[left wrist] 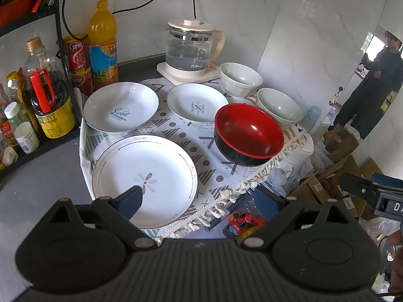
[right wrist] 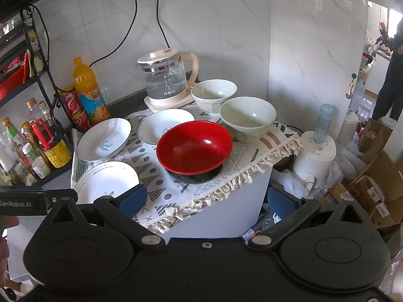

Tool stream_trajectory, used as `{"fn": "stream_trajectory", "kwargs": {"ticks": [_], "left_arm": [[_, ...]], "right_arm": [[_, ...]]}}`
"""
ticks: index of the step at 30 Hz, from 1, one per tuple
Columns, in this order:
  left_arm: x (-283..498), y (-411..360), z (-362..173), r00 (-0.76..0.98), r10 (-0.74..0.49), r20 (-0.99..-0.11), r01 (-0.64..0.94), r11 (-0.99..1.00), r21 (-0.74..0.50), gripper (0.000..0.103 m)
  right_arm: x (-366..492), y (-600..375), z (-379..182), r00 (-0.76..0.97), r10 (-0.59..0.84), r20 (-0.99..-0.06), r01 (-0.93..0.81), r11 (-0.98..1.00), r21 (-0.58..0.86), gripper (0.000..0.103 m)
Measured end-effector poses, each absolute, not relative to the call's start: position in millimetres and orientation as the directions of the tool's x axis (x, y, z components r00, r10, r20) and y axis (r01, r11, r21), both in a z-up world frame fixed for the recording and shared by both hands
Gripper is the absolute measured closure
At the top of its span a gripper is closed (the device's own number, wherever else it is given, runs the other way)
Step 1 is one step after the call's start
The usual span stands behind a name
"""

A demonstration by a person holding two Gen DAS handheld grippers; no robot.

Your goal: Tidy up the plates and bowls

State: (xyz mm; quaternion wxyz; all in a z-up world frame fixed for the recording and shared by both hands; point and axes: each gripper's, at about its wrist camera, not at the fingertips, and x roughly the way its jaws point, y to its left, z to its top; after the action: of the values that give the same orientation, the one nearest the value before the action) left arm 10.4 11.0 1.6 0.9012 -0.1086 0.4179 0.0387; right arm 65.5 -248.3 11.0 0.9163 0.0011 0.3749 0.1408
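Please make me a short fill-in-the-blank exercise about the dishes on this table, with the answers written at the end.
1. The inside of the bowl nearest the table's fringed edge is ____.
2. The number of white plates on the cloth is ____.
3. Behind the plates stands a glass ____ with a cream lid.
4. The two pale bowls are both ____ inside.

Answers: red; three; kettle; empty

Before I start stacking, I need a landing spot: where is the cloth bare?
One bare strip of cloth runs along the fringed front edge, between the flower plate and the red bowl. Crowded at the back: the Sweet plate, the small plate and the two pale bowls sit close before the kettle.
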Motion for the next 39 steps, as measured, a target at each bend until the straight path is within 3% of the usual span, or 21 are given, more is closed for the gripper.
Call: {"fn": "stream_trajectory", "kwargs": {"ticks": [39], "left_arm": [[33.0, 17.2, -4.1, 0.63, -0.046, -0.775, -0.159, 0.97, -0.186, 0.009]], "right_arm": [[79.8, -246.7, 9.0, 0.669, 0.262, -0.695, -0.251, 0.96, 0.12, 0.0]]}}
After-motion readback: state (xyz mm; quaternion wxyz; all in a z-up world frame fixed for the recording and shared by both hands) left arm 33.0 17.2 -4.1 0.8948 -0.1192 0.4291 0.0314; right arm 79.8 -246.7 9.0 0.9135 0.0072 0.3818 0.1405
